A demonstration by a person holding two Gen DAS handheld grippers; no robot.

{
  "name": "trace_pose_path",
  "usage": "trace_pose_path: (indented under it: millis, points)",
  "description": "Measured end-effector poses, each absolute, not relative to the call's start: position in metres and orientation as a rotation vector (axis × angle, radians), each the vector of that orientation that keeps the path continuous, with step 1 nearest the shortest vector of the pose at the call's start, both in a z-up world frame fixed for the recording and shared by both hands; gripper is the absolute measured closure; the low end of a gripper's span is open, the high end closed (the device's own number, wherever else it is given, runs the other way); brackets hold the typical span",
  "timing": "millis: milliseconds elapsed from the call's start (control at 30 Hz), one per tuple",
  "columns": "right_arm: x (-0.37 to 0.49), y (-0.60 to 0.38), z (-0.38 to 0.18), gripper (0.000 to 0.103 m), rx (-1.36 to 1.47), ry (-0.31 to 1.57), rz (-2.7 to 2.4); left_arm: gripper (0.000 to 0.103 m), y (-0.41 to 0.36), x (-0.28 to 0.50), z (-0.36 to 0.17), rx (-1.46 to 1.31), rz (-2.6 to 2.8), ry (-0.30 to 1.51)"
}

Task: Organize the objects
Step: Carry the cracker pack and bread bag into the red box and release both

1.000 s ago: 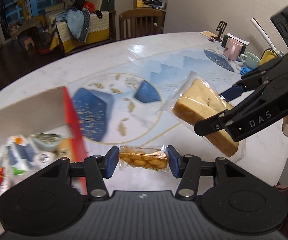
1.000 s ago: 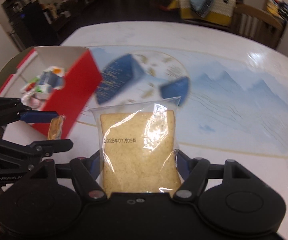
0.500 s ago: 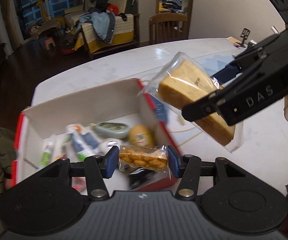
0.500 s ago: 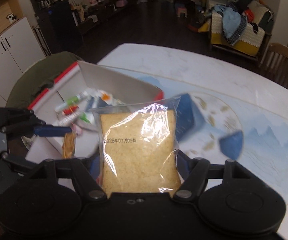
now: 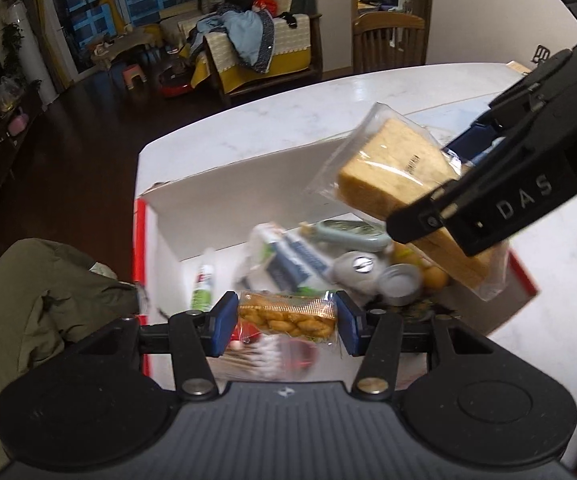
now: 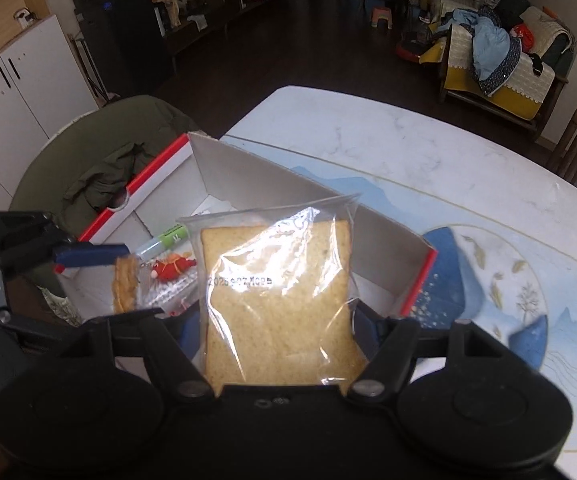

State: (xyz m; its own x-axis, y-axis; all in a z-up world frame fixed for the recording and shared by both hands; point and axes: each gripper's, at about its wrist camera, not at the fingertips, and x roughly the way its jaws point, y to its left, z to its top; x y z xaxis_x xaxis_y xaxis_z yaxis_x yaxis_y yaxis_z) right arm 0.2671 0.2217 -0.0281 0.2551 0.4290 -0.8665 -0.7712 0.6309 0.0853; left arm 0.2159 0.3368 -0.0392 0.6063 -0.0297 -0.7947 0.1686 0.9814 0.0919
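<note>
My left gripper (image 5: pixel 286 317) is shut on a small clear pack of biscuits (image 5: pixel 287 316) and holds it above the open red-and-white box (image 5: pixel 144 240). My right gripper (image 6: pixel 276 332) is shut on a bagged slice of bread (image 6: pixel 276 304), held above the box's right part; the bread also shows in the left wrist view (image 5: pixel 400 184). The box (image 6: pixel 312 208) holds several small items: tubes (image 5: pixel 202 286), a grey round thing (image 5: pixel 358 268), a red toy (image 6: pixel 172 268). The left gripper with the biscuits also shows in the right wrist view (image 6: pixel 124 284).
The box stands at the left end of a white marble table (image 6: pixel 408 144) with a blue patterned mat (image 6: pixel 528 292). A chair draped with an olive jacket (image 5: pixel 44 300) stands by the box. A wooden chair (image 5: pixel 388 44) and a sofa are beyond the table.
Both grippers have moved left from over the mat to above the open box, each still holding its item.
</note>
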Motion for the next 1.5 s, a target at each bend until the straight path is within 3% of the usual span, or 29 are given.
trace_pose_path:
  millis: [300,1033,1500]
  points:
    - [0.268,0.25,-0.06,0.031,-0.466,1.056,0.817,0.052,0.378,0.252,-0.056,0.063,-0.063,0.953]
    - [0.256,0.264,-0.107,0.031,-0.594,1.089,0.836,0.051,0.361,0.302,-0.104,0.092,-0.077,1.098]
    - [0.247,0.251,-0.095,0.019,-0.552,1.042,0.856,0.036,0.357,0.277,-0.095,0.07,-0.058,1.06]
